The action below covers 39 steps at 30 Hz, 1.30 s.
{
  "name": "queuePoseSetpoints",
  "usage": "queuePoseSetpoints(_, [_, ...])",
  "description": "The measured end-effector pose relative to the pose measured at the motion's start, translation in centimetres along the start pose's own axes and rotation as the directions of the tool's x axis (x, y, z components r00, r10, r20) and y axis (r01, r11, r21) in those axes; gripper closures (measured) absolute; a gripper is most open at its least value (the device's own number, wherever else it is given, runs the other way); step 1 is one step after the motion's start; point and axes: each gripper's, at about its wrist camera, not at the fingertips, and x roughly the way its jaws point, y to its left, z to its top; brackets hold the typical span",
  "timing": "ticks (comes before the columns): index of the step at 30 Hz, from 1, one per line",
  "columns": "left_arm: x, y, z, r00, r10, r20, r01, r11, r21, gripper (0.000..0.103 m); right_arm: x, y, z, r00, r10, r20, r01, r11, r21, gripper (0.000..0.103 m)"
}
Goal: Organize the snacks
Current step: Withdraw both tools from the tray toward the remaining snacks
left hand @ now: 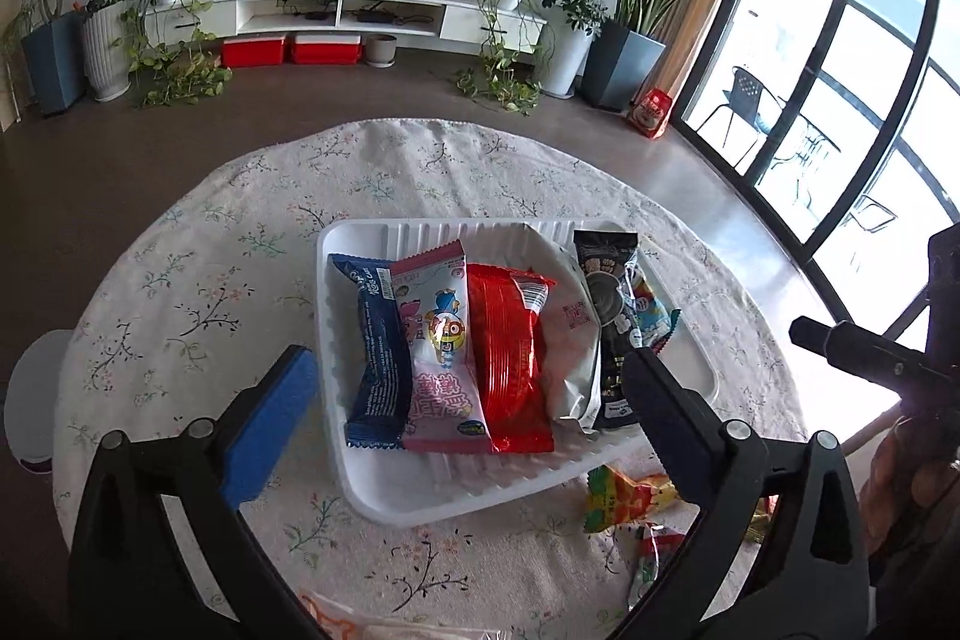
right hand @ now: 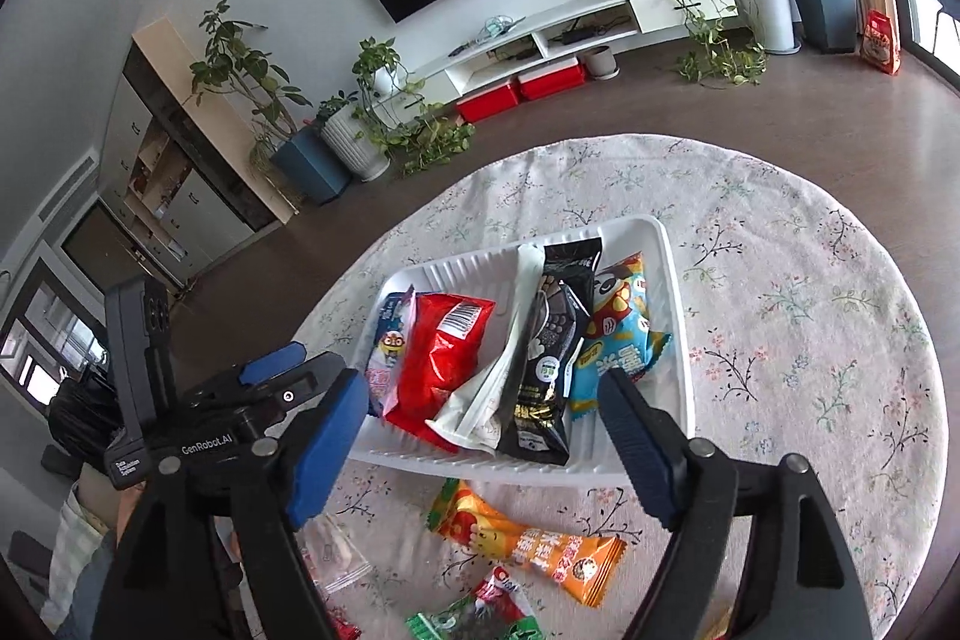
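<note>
A white ribbed tray (left hand: 360,496) (right hand: 675,280) sits on the round floral table. Side by side in it lie a dark blue packet (left hand: 375,340), a pink cartoon packet (left hand: 441,340), a red packet (left hand: 513,358) (right hand: 441,358), a white pouch (left hand: 573,334) (right hand: 507,376), a black packet (left hand: 606,280) (right hand: 555,358) and a light blue cartoon packet (right hand: 618,328). My left gripper (left hand: 471,382) hangs above the tray's near side, open and empty. My right gripper (right hand: 480,418) is open too, with nothing between its pads. An orange packet (right hand: 534,538) lies on the cloth just in front of the tray.
More loose snacks lie near the table's front edge: a red-and-green packet (right hand: 480,610), a yellow-red packet (left hand: 630,499) and a clear bag (right hand: 336,550). The other gripper shows at each view's side (left hand: 870,352) (right hand: 198,400). Beyond the table are brown floor, potted plants and a TV stand.
</note>
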Motion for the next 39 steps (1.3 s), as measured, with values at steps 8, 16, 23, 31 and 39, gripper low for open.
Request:
queuePoseSetpoints(8, [-7.8,-0.7,-3.0,0.996,0.030,0.088,-0.029,1.000,-0.007,0.000,-5.2,-0.5,-3.7,0.997,0.053,0.060,-0.056,0.998,0.035,0.010])
queuePoseSetpoints(16, [-10.8,-1.0,-11.3,1.000,0.004,0.029,-0.002,0.996,-0.084,0.000,-7.6,-2.4,-8.7,0.997,0.066,0.049,-0.071,0.992,0.106,0.010])
queuePoseSetpoints(23, [-11.5,-0.2,-17.5,0.997,0.061,-0.055,-0.069,0.984,-0.166,0.000,-8.3,-3.7,-12.0,0.999,0.044,0.010,-0.045,0.989,0.138,0.010])
queuePoseSetpoints(31, [-10.5,-0.5,-18.3,0.992,0.080,-0.094,-0.095,0.980,-0.172,0.000,-7.6,-3.8,-14.5,0.999,0.043,-0.032,-0.038,0.988,0.147,0.010])
queuePoseSetpoints(39, [-6.7,0.6,-15.5,0.972,0.132,-0.196,-0.163,0.975,-0.149,0.000,-7.8,-4.1,-15.0,0.999,0.033,-0.027,-0.028,0.989,0.148,0.010])
